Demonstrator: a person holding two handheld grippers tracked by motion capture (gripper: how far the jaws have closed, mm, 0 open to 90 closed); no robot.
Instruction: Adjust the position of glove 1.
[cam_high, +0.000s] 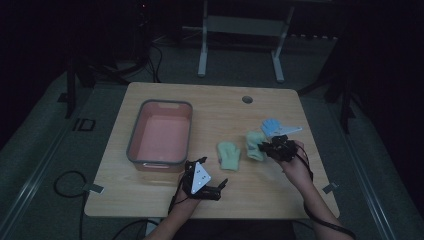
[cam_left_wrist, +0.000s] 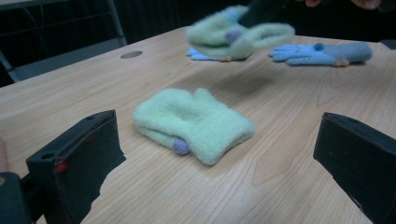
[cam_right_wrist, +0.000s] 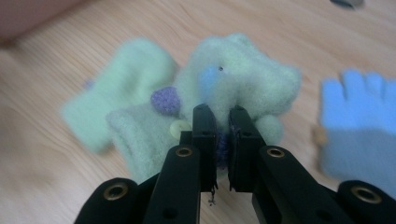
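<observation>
Your right claw (cam_right_wrist: 220, 122) is clamped on the fluffy pale-green fleece mitten with small purple and blue pompoms (cam_right_wrist: 243, 77): its two black jaws stand almost together with a fold of the fleece pinched between them. In the left gripper view that mitten (cam_left_wrist: 240, 32) hangs clear above the wooden desk (cam_left_wrist: 289, 140), casting a shadow on the boards below. From the high view, your right forearm comes in from the lower right corner and angles up and inward, with the hand wrapped round the right claw (cam_high: 267, 146) near the desk's right half.

Your left claw (cam_high: 223, 184) sits low near the front edge of the desk, forearm rising from the bottom of the high view, the claw pointing rightward. Its jaws stand wide apart with nothing between them; ahead of them lies a second pale-green fleece mitten (cam_left_wrist: 194, 123), flat on the desk and apart from both jaws.

A light-blue knitted glove (cam_left_wrist: 322, 52) lies farther back on the desk. A pink plastic tub with a grey rim (cam_high: 162, 135) stands on the left half.
</observation>
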